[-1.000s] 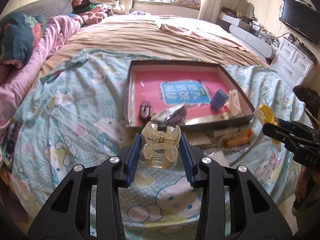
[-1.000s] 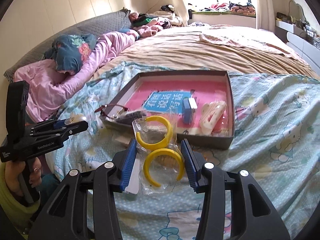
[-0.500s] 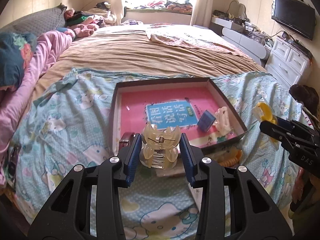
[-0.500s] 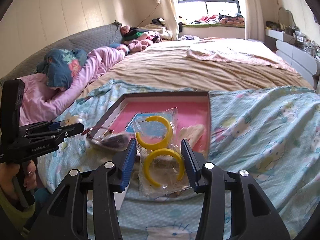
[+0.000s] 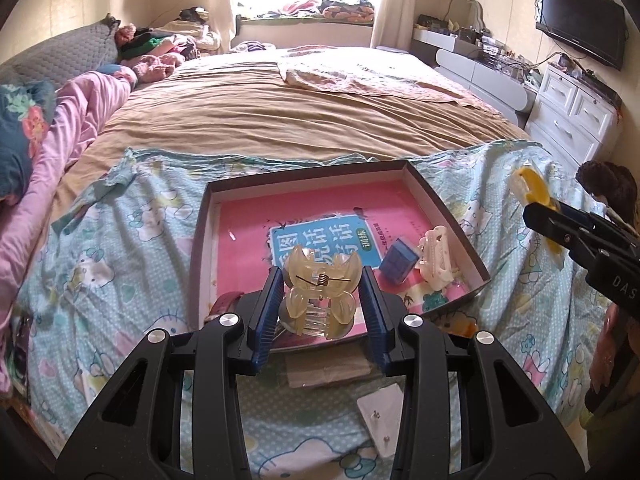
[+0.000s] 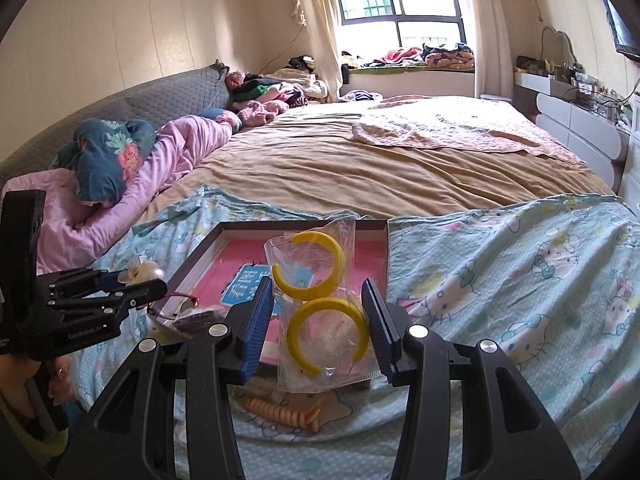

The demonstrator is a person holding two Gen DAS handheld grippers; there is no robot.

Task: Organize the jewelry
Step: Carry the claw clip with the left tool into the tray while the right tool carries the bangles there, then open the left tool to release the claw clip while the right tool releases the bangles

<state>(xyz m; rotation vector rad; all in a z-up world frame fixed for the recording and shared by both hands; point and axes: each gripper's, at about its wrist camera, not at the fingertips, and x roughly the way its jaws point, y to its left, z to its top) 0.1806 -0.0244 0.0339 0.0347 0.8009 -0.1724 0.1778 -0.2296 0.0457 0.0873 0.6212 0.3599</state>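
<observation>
My left gripper [image 5: 320, 300] is shut on a clear yellowish hair claw clip [image 5: 319, 295] and holds it above the near edge of the dark shallow box [image 5: 200, 236] with a pink lining. My right gripper [image 6: 318, 320] is shut on a clear plastic bag with two yellow hoop earrings [image 6: 320, 308], above the box's near right corner [image 6: 386, 240]. In the box lie a blue booklet [image 5: 320, 240], a small blue box [image 5: 396, 266] and a white claw clip [image 5: 438, 258]. The right gripper shows in the left wrist view [image 5: 536, 204], the left gripper in the right wrist view [image 6: 132, 280].
An orange spiral hair tie [image 6: 280, 410] lies on the Hello Kitty sheet in front of the box. A white earring card [image 5: 380, 412] and a flat bag [image 5: 328, 368] lie near the box front. Glasses [image 6: 172, 308] rest at the box's left corner. White drawers [image 5: 572, 108] stand on the right.
Both grippers have risen and moved forward toward the box, each still holding its item. The hoop earring bag now hangs over the box corner.
</observation>
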